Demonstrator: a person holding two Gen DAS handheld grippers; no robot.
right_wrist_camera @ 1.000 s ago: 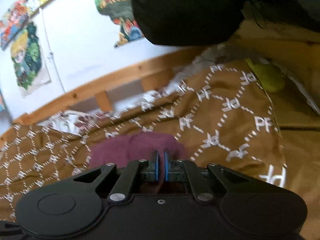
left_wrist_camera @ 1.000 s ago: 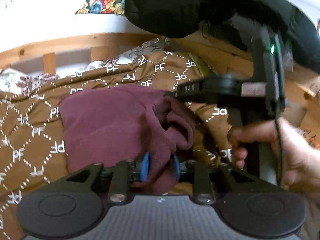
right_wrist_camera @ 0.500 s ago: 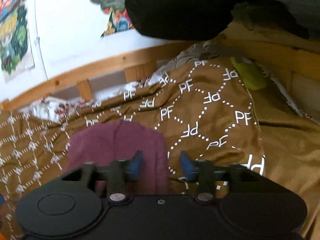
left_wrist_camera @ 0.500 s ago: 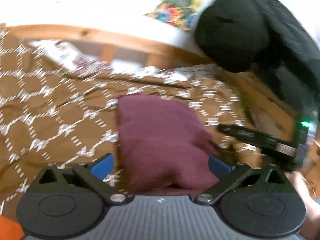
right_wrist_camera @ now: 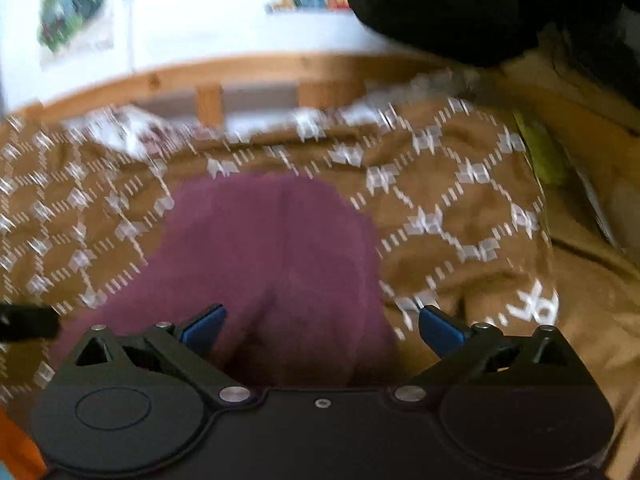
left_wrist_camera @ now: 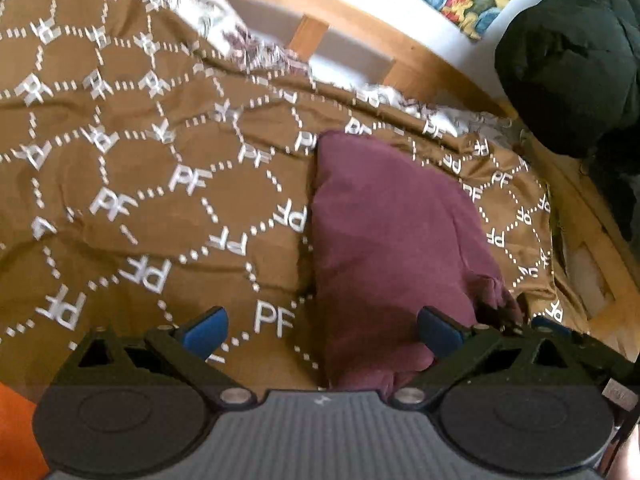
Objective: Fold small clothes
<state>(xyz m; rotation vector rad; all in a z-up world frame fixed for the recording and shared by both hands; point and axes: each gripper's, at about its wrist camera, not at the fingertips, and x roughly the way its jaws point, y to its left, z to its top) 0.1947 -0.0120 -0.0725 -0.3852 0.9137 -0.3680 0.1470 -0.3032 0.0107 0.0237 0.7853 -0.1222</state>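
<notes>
A maroon garment (left_wrist_camera: 384, 240) lies folded into a compact shape on the brown patterned bedspread (left_wrist_camera: 132, 184). My left gripper (left_wrist_camera: 320, 330) is open and empty, just above the garment's near left edge. In the right wrist view the same garment (right_wrist_camera: 260, 256) lies under my right gripper (right_wrist_camera: 320, 326), which is open and empty, its jaws wide apart above the cloth. That view is motion-blurred. A tip of the right gripper shows at the right edge of the left wrist view (left_wrist_camera: 560, 332).
A wooden bed rail (left_wrist_camera: 360, 24) runs behind the bedspread. A black padded jacket (left_wrist_camera: 568, 68) hangs at the upper right. A yellow-green object (right_wrist_camera: 540, 148) lies at the bed's right side. An orange thing (left_wrist_camera: 16, 432) shows at the lower left.
Both grippers let go of the maroon garment and opened wide. Both pulled back from it; the left one swung left. The garment now lies flat on the bedspread.
</notes>
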